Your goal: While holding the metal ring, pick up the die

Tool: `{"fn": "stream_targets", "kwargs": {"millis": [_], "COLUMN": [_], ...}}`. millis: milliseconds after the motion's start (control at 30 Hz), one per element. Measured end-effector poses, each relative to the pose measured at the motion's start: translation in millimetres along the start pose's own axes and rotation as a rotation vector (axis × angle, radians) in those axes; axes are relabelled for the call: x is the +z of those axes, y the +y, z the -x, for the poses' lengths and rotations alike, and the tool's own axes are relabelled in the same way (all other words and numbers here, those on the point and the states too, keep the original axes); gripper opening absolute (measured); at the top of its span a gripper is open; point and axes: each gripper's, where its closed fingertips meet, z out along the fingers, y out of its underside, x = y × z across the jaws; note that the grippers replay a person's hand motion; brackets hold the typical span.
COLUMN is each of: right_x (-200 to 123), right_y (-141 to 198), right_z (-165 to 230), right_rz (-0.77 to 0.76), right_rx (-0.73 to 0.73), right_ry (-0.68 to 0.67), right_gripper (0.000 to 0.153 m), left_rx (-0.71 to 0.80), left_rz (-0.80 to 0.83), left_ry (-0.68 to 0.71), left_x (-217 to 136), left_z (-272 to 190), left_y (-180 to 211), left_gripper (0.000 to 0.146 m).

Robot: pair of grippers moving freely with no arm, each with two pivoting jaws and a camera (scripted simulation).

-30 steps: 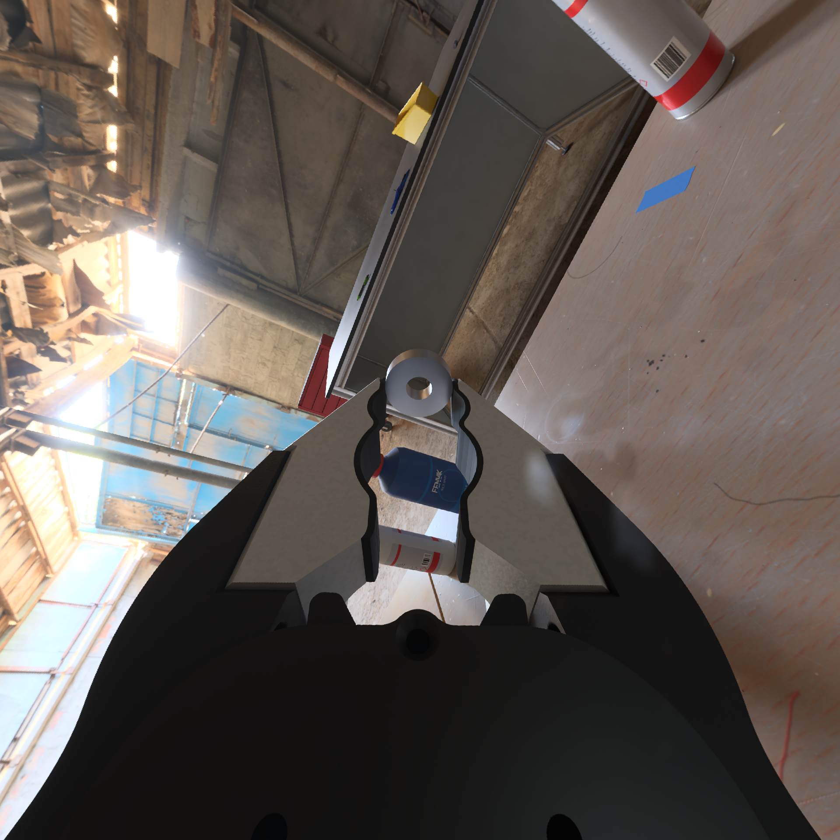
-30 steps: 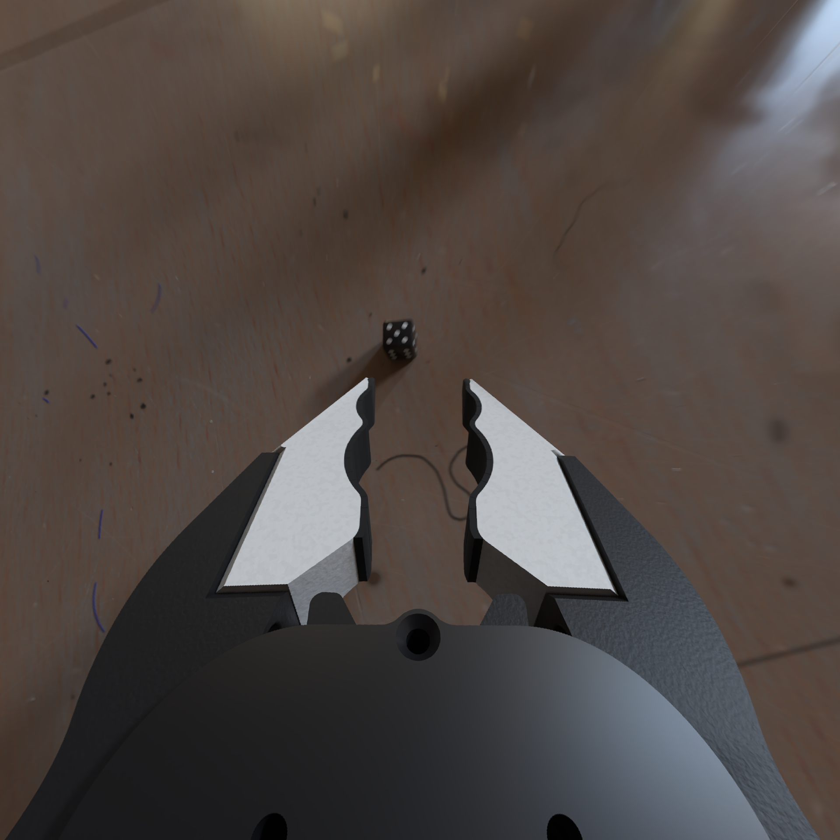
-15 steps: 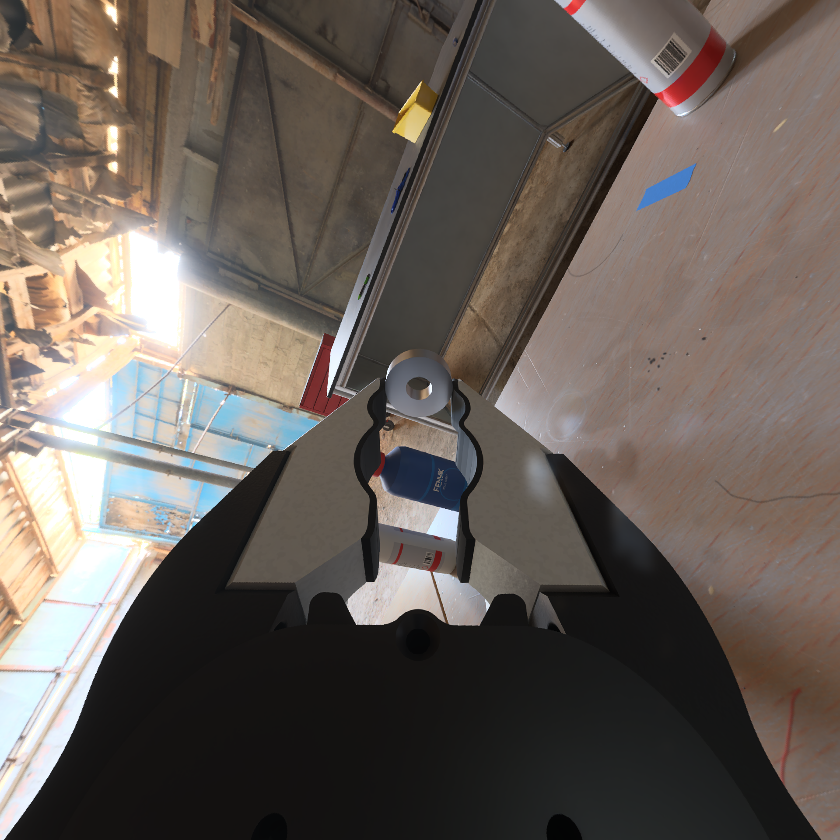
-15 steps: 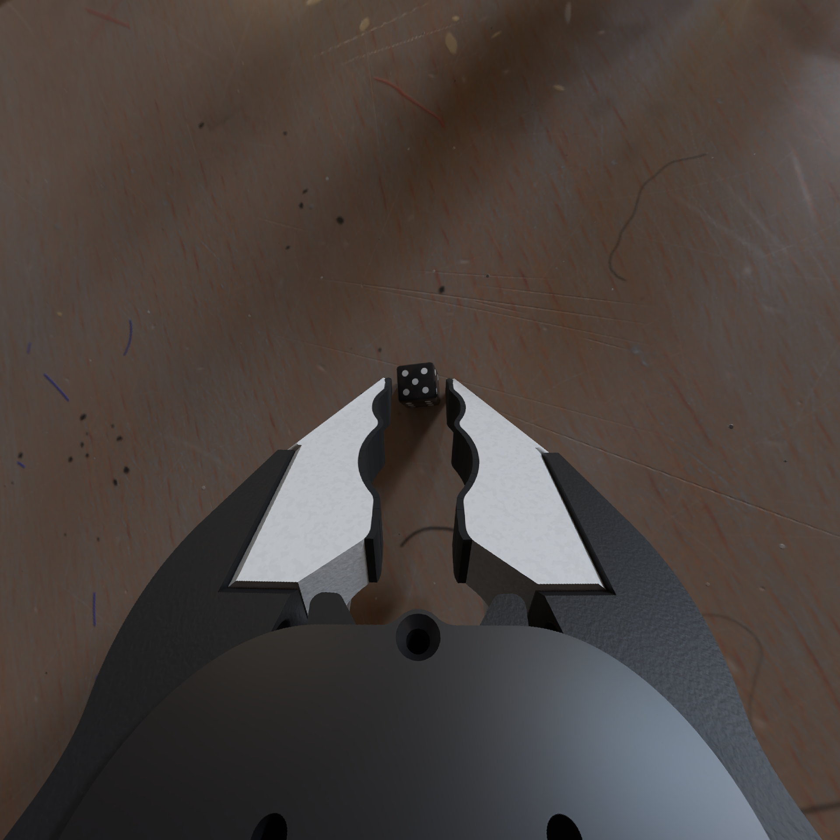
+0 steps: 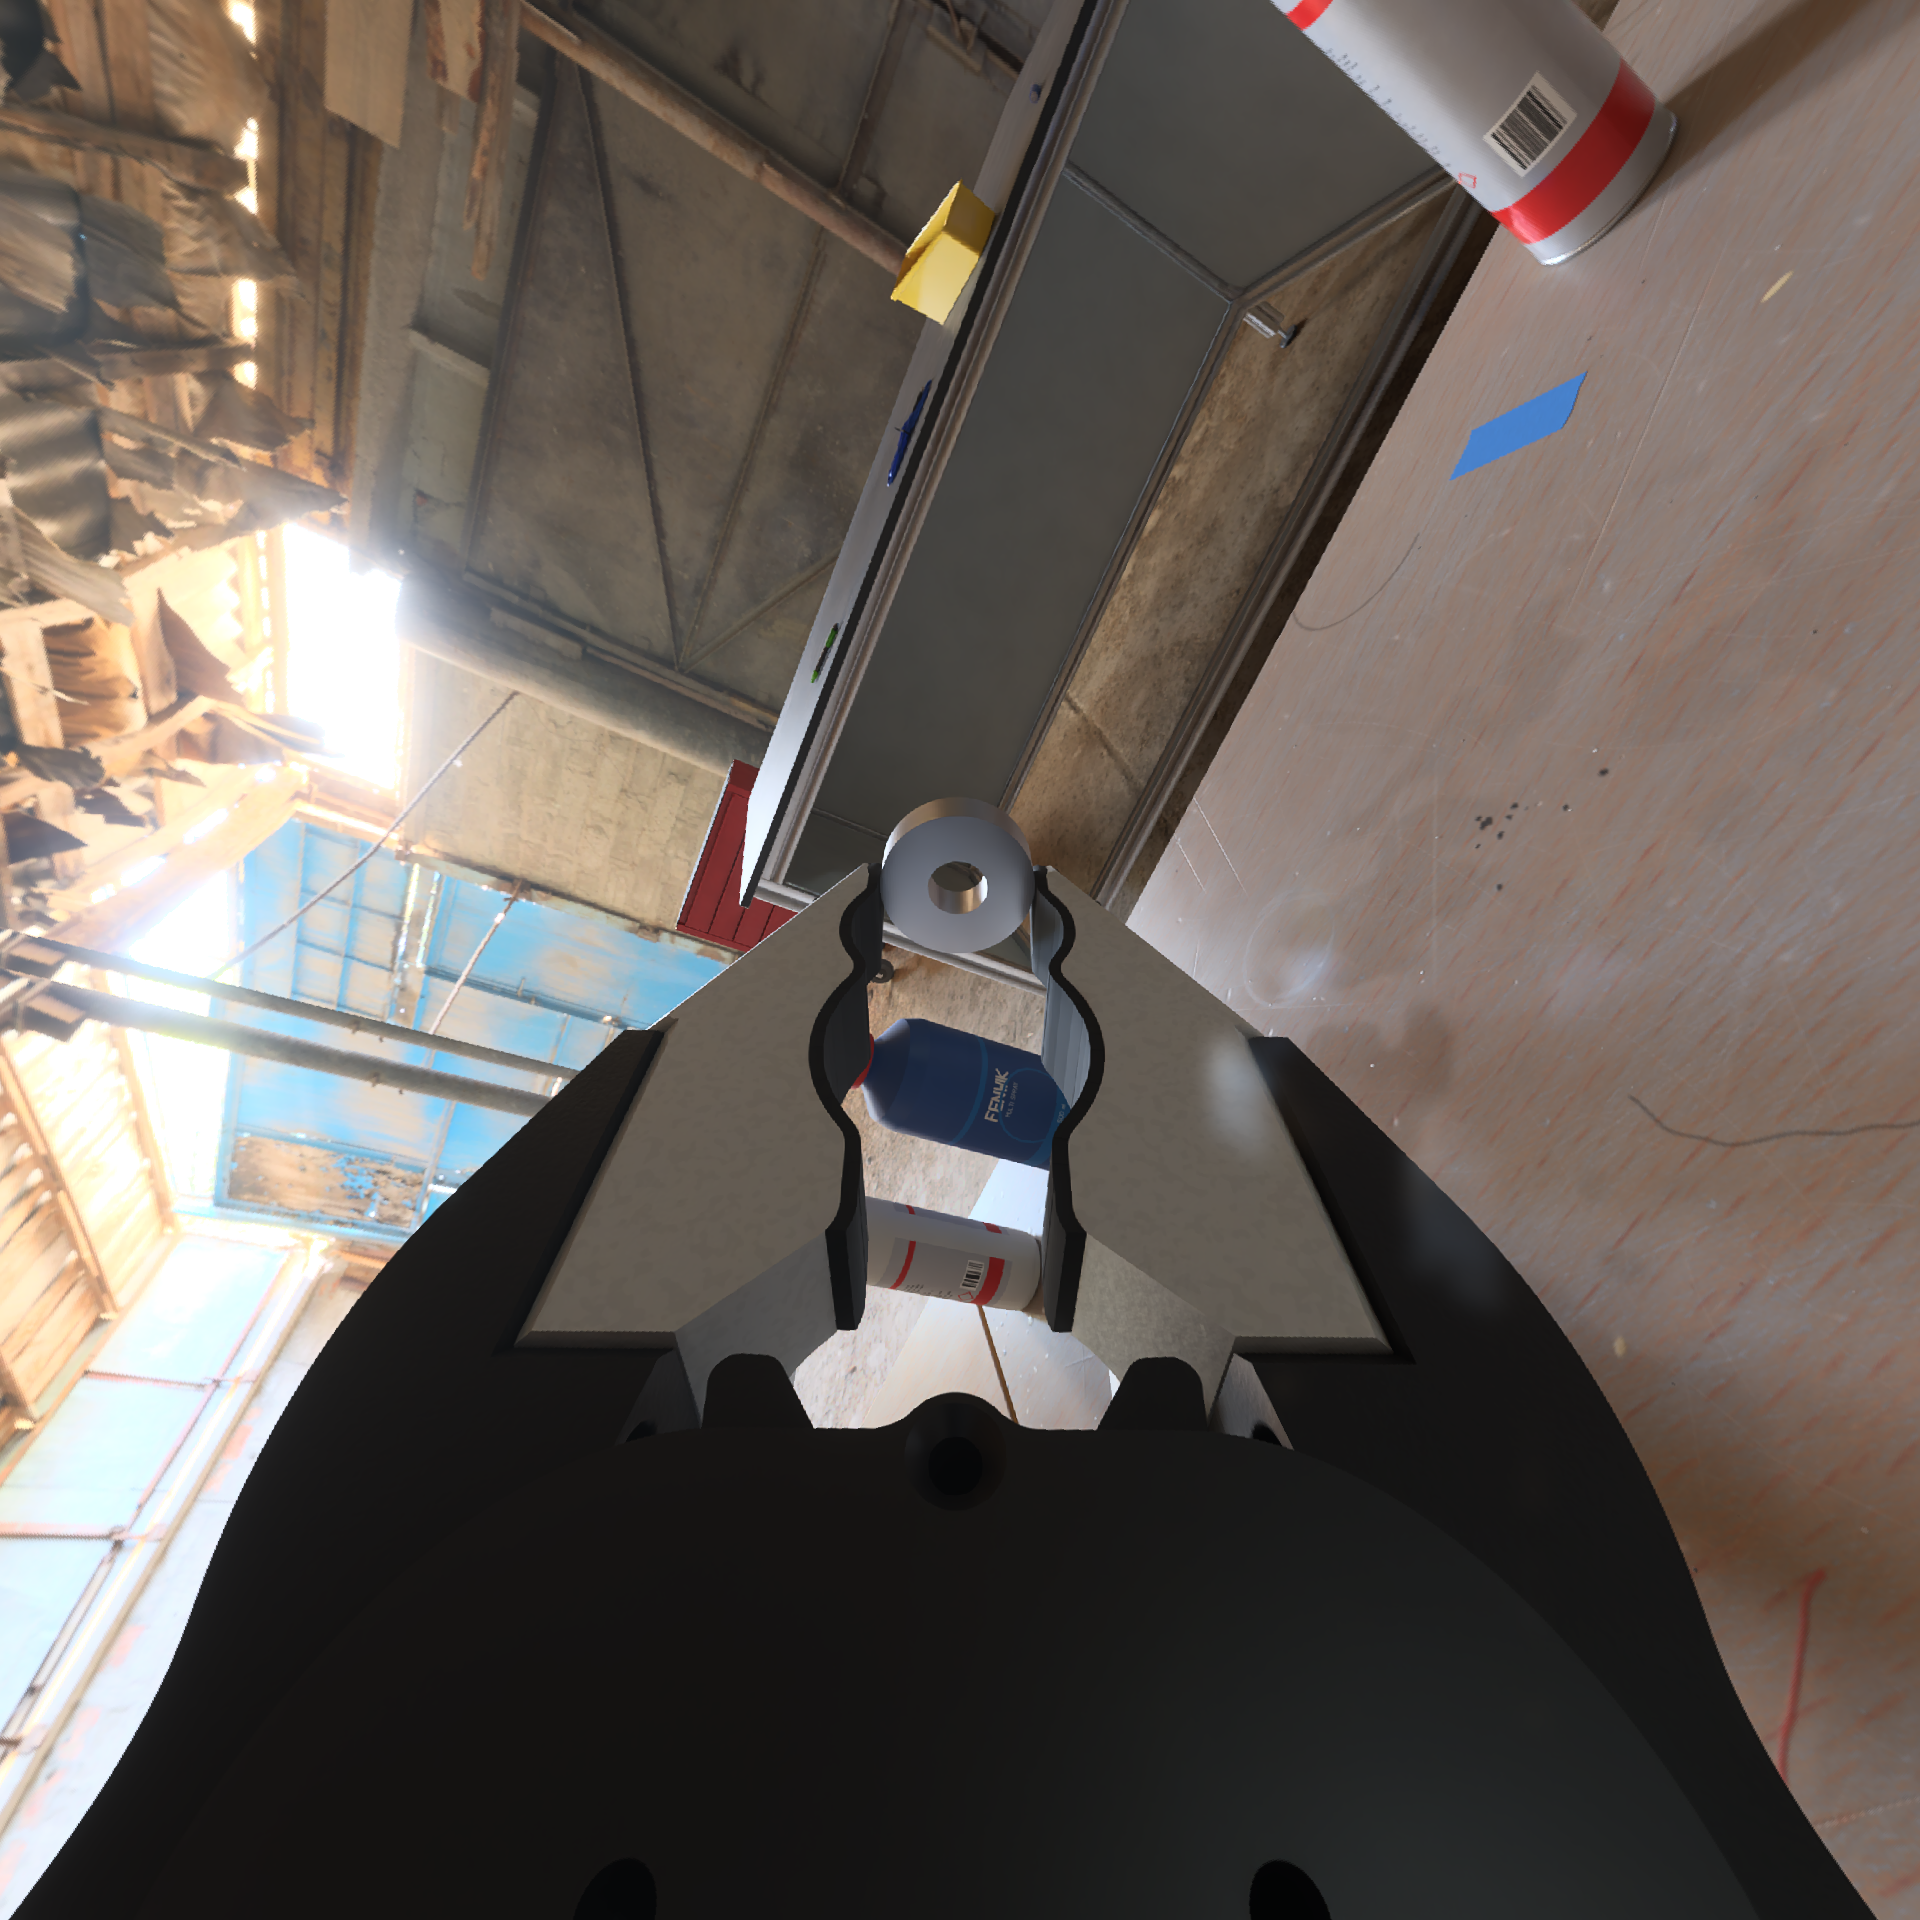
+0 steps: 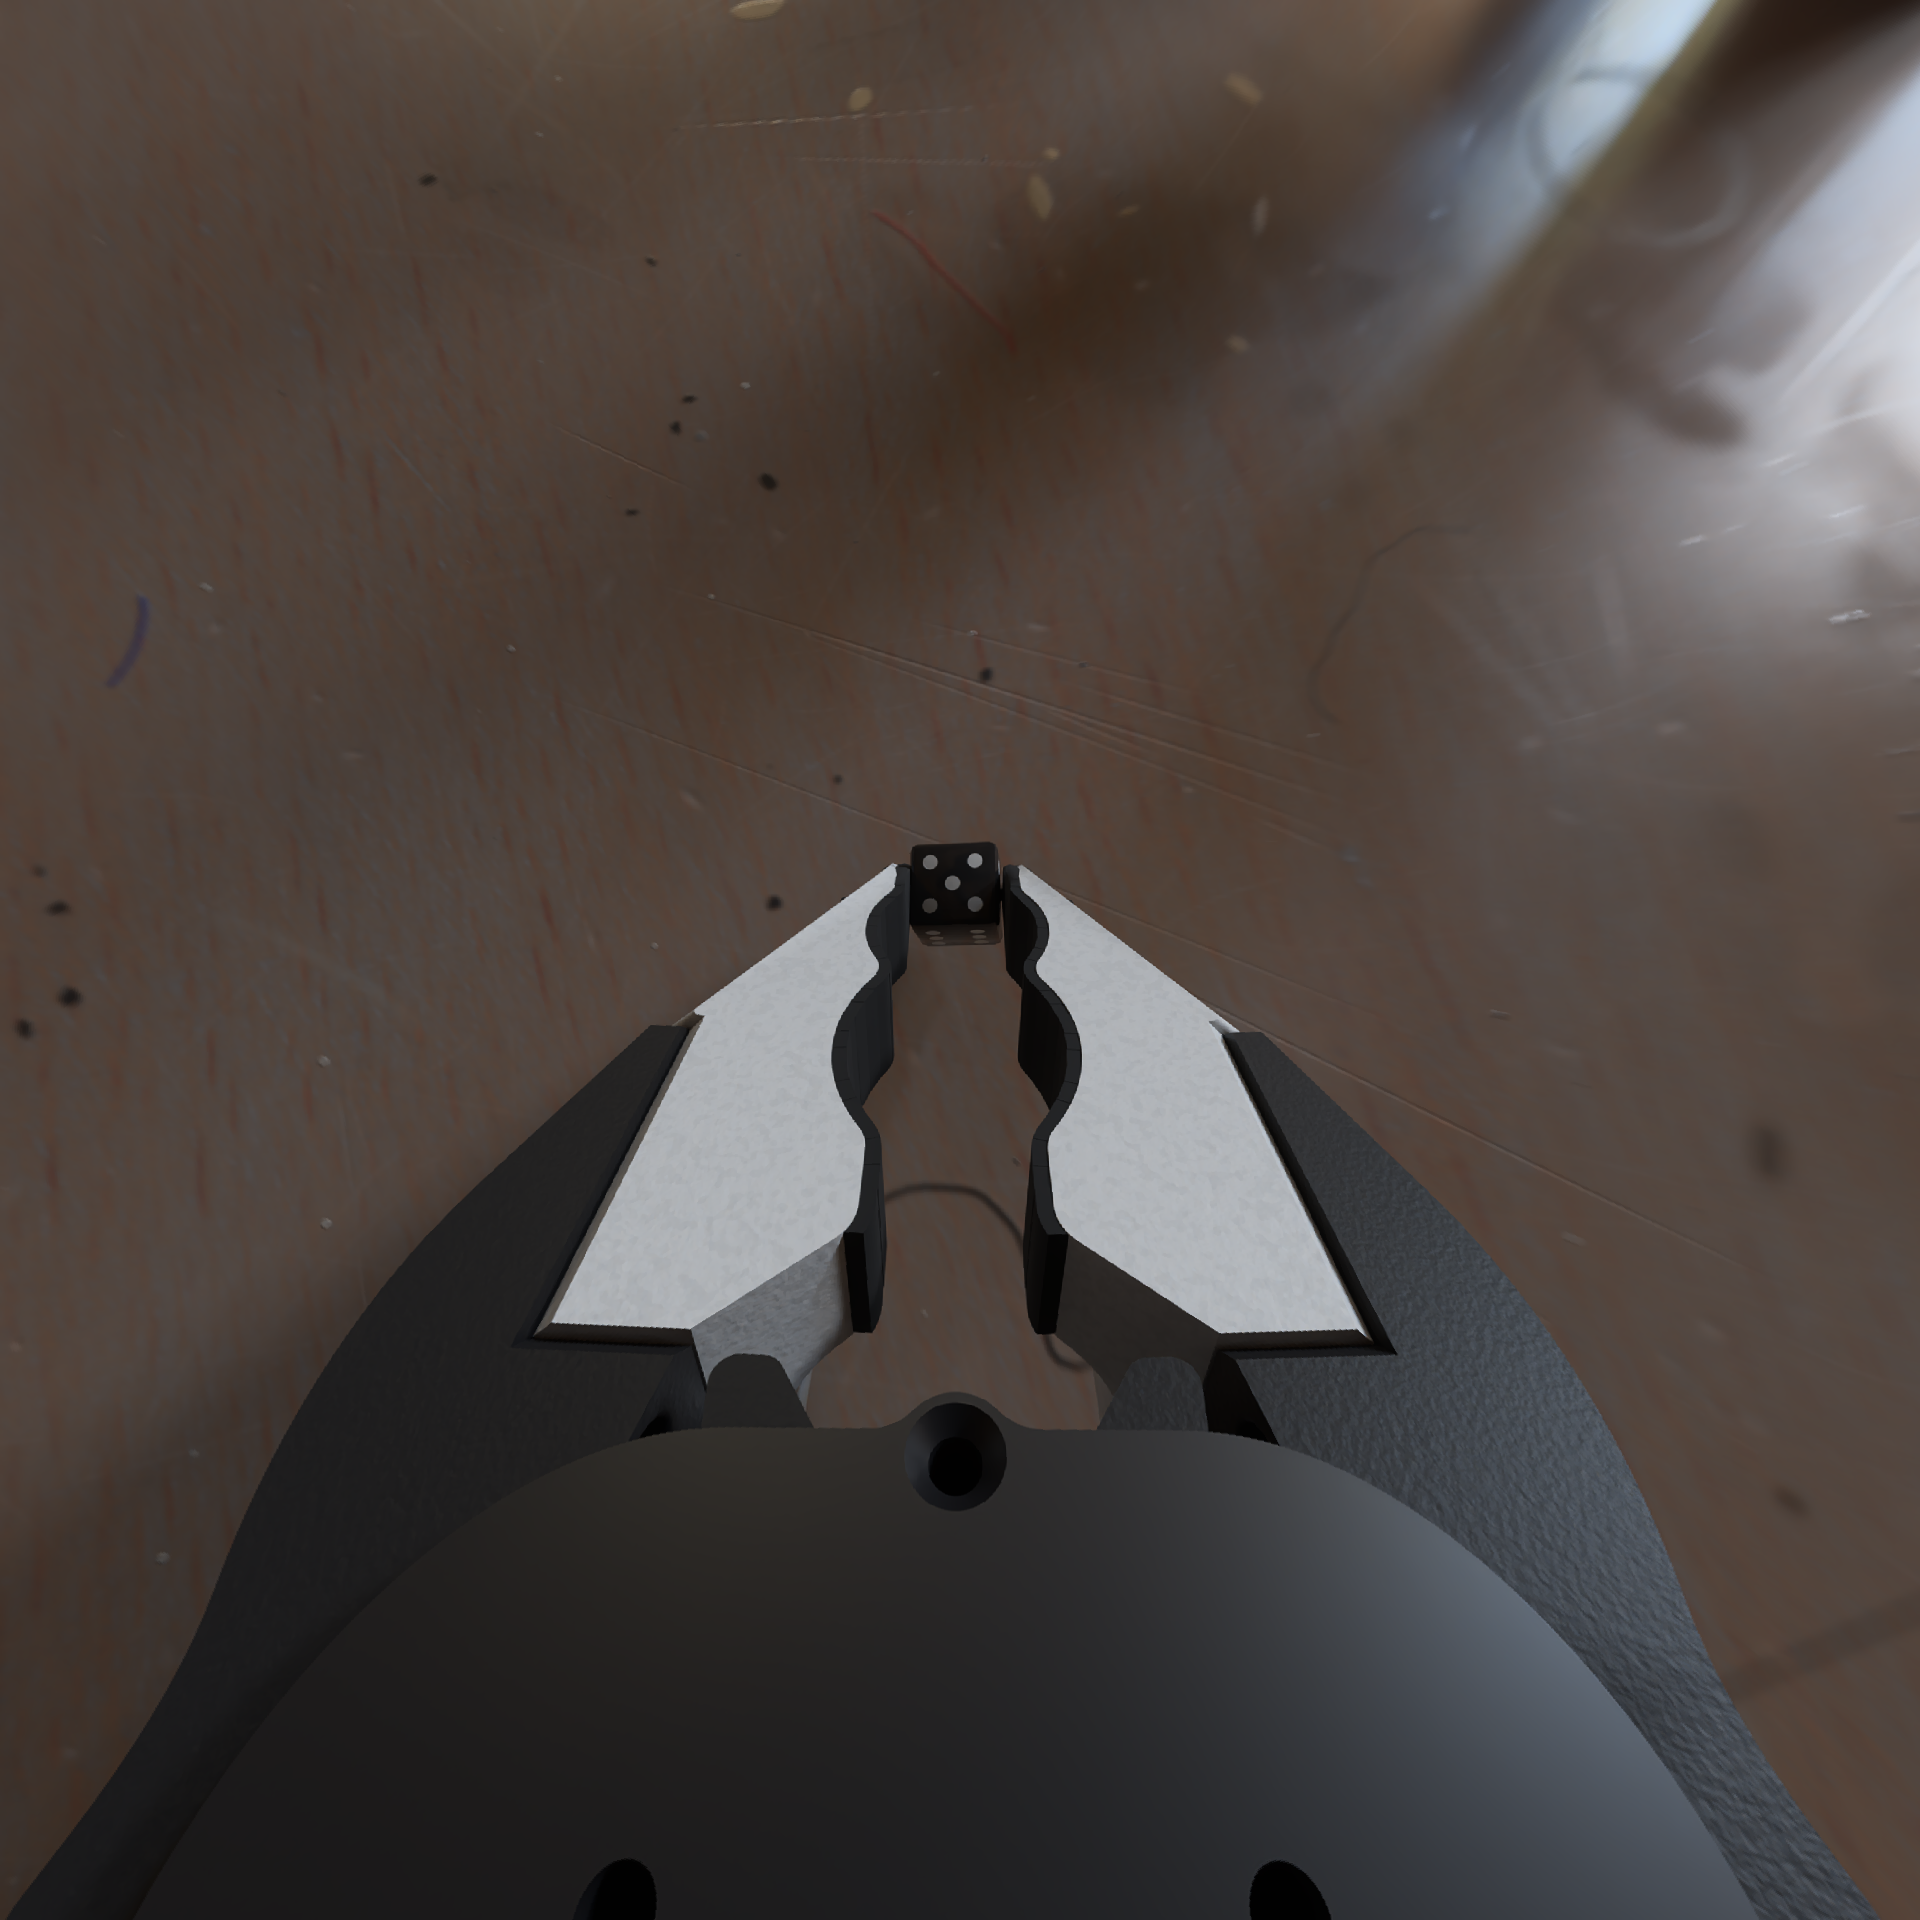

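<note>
My left gripper (image 5: 956,902) is shut on the grey metal ring (image 5: 957,876), which sits between its fingertips with the hole facing me, held up off the wooden table (image 5: 1558,831). In the right wrist view the small black die (image 6: 954,894) with white pips sits between the fingertips of my right gripper (image 6: 954,902). The jaws are closed against its two sides. The wooden table (image 6: 520,520) lies below and looks farther off than before.
In the left wrist view a white can with red bands (image 5: 1507,114) lies at the top right. A blue bottle (image 5: 966,1091) and another white can (image 5: 951,1262) show between the fingers. A blue patch (image 5: 1517,426) lies on the table. A grey table with a yellow block (image 5: 940,249) stands behind.
My right gripper moved forward to the die, closed its jaws on it and lifted a little from the table. My left gripper has stayed still with the ring.
</note>
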Motion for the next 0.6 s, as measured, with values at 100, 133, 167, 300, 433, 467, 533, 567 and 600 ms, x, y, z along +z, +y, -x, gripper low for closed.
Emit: {"fn": "stream_targets", "kwargs": {"millis": [100, 133, 167, 300, 433, 467, 533, 567, 600], "right_x": [-24.2, -35.1, -47.2, -106.6, -160.9, -170.8, -187.2, -192.6, -196.0], "right_y": [-9.9, -14.4, -18.8, -39.9, -67.7, -74.6, -87.2, -92.0, -96.3], "right_z": [-10.2, -16.8, -25.4, -65.5, -89.2, -92.9, -100.9, -103.1, -103.5], "right_rz": [-0.025, -0.035, -0.039, -0.033, -0.026, -0.020, -0.010, -0.007, -0.011], "right_rx": [-0.042, -0.042, -0.046, -0.086, -0.145, -0.160, -0.191, -0.197, -0.204], "right_ry": [0.085, 0.106, 0.132, 0.251, 0.331, 0.342, 0.378, 0.386, 0.382], "right_gripper": [0.017, 0.017, 0.017, 0.017, 0.017, 0.017, 0.017, 0.017, 0.017], "left_rx": [0.004, 0.004, 0.005, 0.021, 0.062, 0.081, 0.116, 0.126, 0.141], "left_rz": [0.006, 0.007, 0.008, 0.014, 0.021, 0.019, 0.013, 0.011, 0.009], "left_ry": [0.005, 0.007, 0.009, 0.011, -0.001, -0.010, -0.017, -0.016, -0.015], "left_x": [3.0, 4.2, 5.4, 10.3, 16.1, 17.3, 19.5, 20.6, 21.6], "left_z": [-2.4, -3.5, -4.8, -10.4, -17.6, -19.7, -25.3, -28.4, -31.7], "left_y": [1.7, 2.2, 2.7, 4.4, 3.0, 1.6, -1.9, -3.9, -5.7], "left_gripper": [0.028, 0.028, 0.028, 0.028, 0.028, 0.028, 0.028, 0.028, 0.028]}}
